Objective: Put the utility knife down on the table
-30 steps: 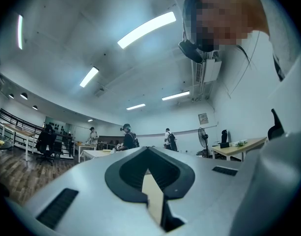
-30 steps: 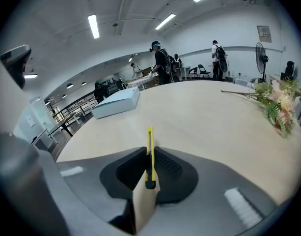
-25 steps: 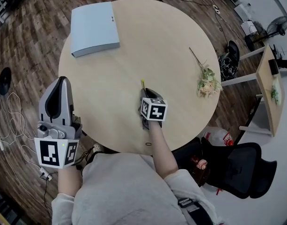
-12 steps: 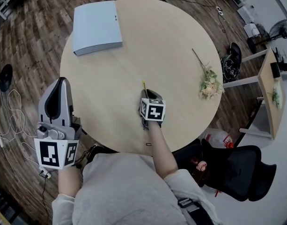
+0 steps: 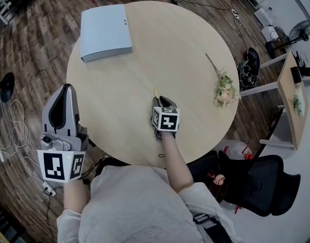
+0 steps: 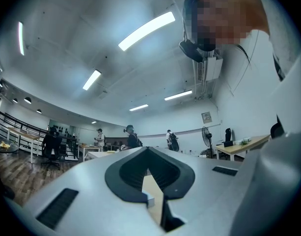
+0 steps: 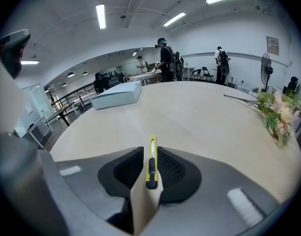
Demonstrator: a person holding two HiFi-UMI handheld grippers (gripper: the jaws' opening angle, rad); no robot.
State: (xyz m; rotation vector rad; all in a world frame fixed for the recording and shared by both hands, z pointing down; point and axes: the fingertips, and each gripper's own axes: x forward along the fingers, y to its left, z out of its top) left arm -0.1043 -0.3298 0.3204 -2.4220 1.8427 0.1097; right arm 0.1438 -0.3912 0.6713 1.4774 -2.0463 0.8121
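Note:
A yellow utility knife point(image 7: 150, 162) with a black slider is clamped between the jaws of my right gripper point(image 7: 150, 150), its tip pointing away over the table. In the head view only the knife's yellow tip point(image 5: 155, 92) shows ahead of the right gripper point(image 5: 161, 101), which is held low over the near middle of the round wooden table point(image 5: 185, 49). Whether the knife touches the tabletop cannot be told. My left gripper point(image 5: 68, 87) hangs off the table's left edge over the floor, shut and empty, and in its own view the left gripper point(image 6: 149, 150) points up at the ceiling.
A flat grey box point(image 5: 105, 31) lies at the table's far left, the same grey box point(image 7: 116, 95) ahead-left of the knife. A dried flower sprig point(image 5: 224, 91) lies at the right edge. A black office chair point(image 5: 261, 181) and floor cables point(image 5: 13, 135) surround the table.

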